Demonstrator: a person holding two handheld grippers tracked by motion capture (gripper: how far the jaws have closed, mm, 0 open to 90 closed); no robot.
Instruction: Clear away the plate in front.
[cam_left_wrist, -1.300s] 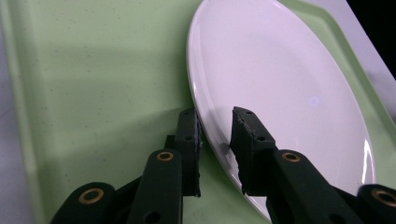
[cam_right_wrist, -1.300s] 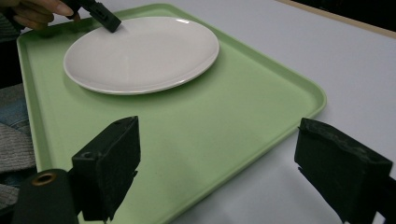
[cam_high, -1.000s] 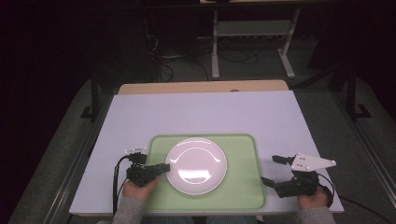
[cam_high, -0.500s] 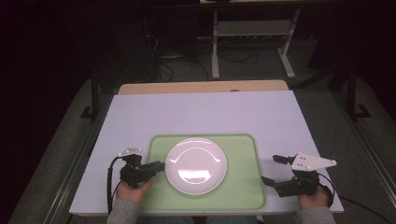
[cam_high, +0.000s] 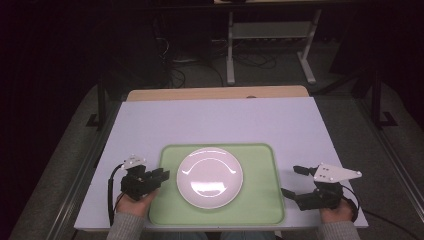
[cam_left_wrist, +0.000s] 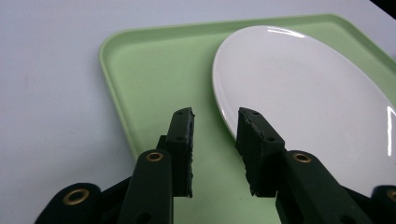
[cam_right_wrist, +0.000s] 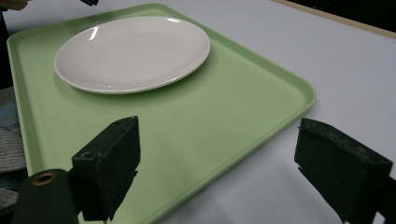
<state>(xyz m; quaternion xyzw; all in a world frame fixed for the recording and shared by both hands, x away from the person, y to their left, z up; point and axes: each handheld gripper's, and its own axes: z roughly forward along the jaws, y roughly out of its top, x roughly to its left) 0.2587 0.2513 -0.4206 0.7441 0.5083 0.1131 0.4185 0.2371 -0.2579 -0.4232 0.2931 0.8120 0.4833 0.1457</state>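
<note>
My left claw (cam_left_wrist: 215, 119) has just been opening, nothing between its jaws; the plate (cam_left_wrist: 303, 98) just ahead sits released on the tray (cam_left_wrist: 154, 79).

Left gripper (cam_left_wrist: 215, 122) low over the tray (cam_left_wrist: 144, 79) — jaws parted, just been opening, nothing between them but bare green. Right-hand pad (cam_left_wrist: 254, 140) just beside the near rim of the plate (cam_left_wrist: 303, 98), whether touching it cannot be told. Left-hand pad (cam_left_wrist: 182, 140) above the tray floor, near its edge. Plate white, glossy, flat on the tray — tray on a pale table (cam_left_wrist: 46, 93).
</note>
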